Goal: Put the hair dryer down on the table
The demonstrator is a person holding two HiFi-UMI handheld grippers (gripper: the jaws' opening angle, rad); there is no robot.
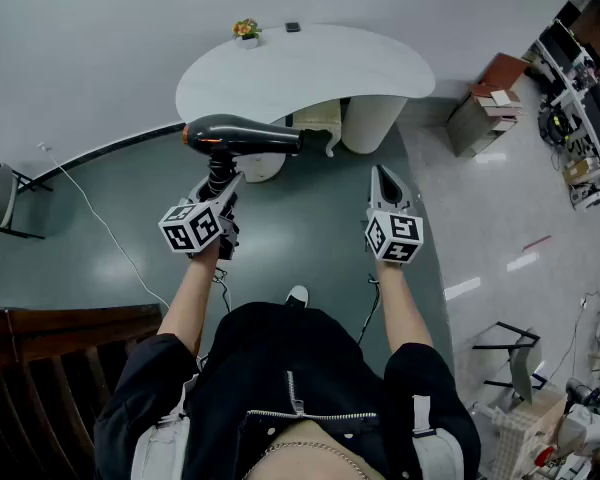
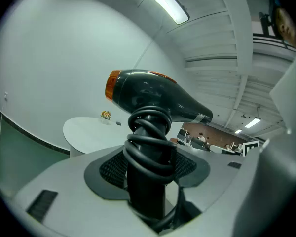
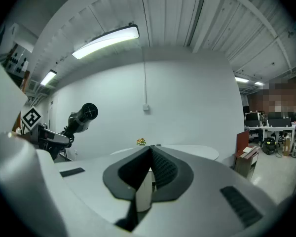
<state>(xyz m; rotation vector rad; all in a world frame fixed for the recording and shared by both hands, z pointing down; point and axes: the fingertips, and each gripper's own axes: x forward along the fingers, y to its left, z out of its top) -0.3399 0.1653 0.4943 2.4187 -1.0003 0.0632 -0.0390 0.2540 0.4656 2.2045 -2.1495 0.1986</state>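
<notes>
Now hair dryer (image 1: pixel 242 134) clamped in left hand-held gripper (image 1: pixel 222 185).

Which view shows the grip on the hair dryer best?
Left gripper view: the left gripper clamps the hair dryer by its cord-wrapped handle, close up. Head view shows it whole from above; right gripper view, small and end-on.

hair dryer (image 1: pixel 242 135) upper centre, handle between left gripper (image 1: pixel 218 182) jaws; right gripper (image 1: pixel 384 176) to its right. table (image 1: pixel 380 68) above both (plant (image 1: pixel 246 30) on its upper-left edge). chair (image 1: pixel 2 198) far left.
</notes>
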